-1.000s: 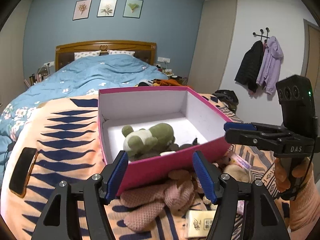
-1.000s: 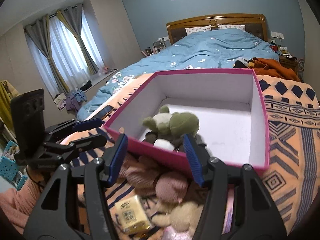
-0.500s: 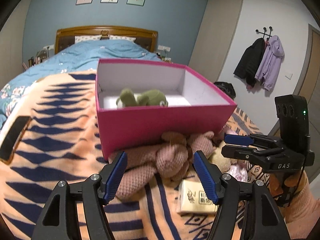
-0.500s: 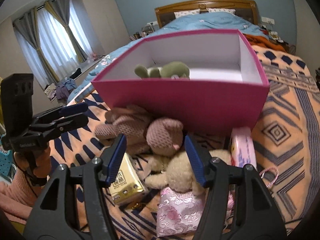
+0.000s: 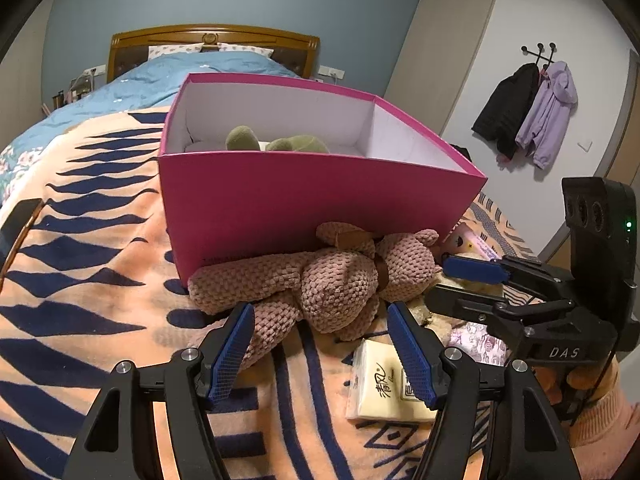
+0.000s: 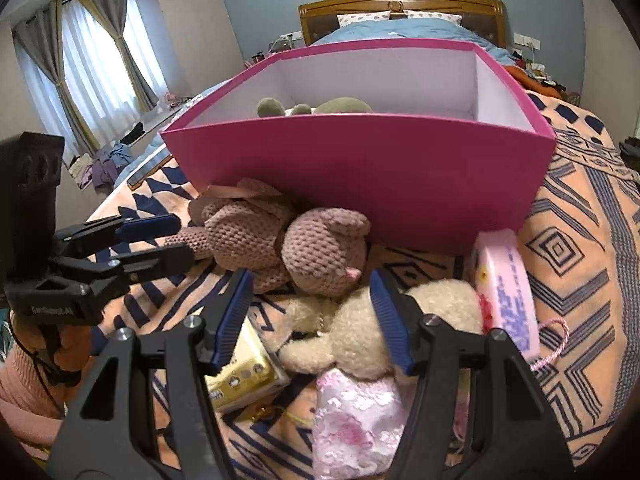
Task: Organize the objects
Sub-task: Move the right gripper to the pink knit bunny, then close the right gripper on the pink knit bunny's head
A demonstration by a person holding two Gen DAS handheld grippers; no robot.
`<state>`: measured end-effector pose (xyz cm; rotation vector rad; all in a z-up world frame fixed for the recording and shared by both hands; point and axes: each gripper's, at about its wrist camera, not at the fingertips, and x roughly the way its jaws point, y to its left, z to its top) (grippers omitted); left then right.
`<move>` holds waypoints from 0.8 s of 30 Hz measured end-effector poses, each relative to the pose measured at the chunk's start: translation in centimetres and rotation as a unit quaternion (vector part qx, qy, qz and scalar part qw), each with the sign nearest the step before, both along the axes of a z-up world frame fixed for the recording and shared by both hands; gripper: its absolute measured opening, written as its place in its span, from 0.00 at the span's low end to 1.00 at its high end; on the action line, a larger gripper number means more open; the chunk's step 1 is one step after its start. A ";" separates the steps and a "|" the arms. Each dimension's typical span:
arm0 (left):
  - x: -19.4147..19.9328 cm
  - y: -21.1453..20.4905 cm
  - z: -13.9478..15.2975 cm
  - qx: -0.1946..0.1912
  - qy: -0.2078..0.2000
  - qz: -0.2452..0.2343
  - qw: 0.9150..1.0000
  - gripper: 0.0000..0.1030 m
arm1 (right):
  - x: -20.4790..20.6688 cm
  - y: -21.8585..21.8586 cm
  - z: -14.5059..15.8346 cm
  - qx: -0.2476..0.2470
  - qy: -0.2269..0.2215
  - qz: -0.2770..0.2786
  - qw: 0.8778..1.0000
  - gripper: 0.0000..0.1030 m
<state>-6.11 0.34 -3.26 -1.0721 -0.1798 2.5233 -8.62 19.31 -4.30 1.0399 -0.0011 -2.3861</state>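
Observation:
A pink box (image 5: 312, 196) with a white inside stands on the patterned blanket and holds a green plush toy (image 5: 280, 142); the box also shows in the right wrist view (image 6: 360, 176). A brown knitted bear (image 5: 320, 280) lies against its near wall. My left gripper (image 5: 320, 340) is open and empty, low just in front of the bear. My right gripper (image 6: 312, 312) is open and empty above a cream plush (image 6: 384, 320), close to the bear's head (image 6: 324, 248). A yellow tissue pack (image 5: 384, 388) and a pink pack (image 6: 508, 280) lie nearby.
A pink floral pouch (image 6: 352, 412) lies under the cream plush. A dark phone (image 5: 18, 220) lies on the blanket (image 5: 80, 280) at the left. Beyond are the blue bedding, the wooden headboard (image 5: 212, 38) and coats on a wall hook (image 5: 528, 108).
Both grippers have dropped low and drawn back from over the box to the toys in front of it. The box's near wall now hides most of its inside. Both stay open.

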 end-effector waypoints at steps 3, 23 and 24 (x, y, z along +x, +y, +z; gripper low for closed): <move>-0.3 0.4 -0.2 -0.005 -0.005 0.000 1.000 0.68 | -0.7 -0.3 -0.4 0.004 -0.004 -0.004 1.000 0.61; -1.6 1.3 -1.8 0.011 -0.042 -0.009 0.999 0.62 | -2.1 -1.6 -0.9 0.026 0.012 0.000 1.000 0.55; -1.5 1.4 -1.8 0.011 -0.042 -0.011 0.999 0.58 | -2.1 -1.6 -1.0 0.032 0.013 -0.002 0.999 0.49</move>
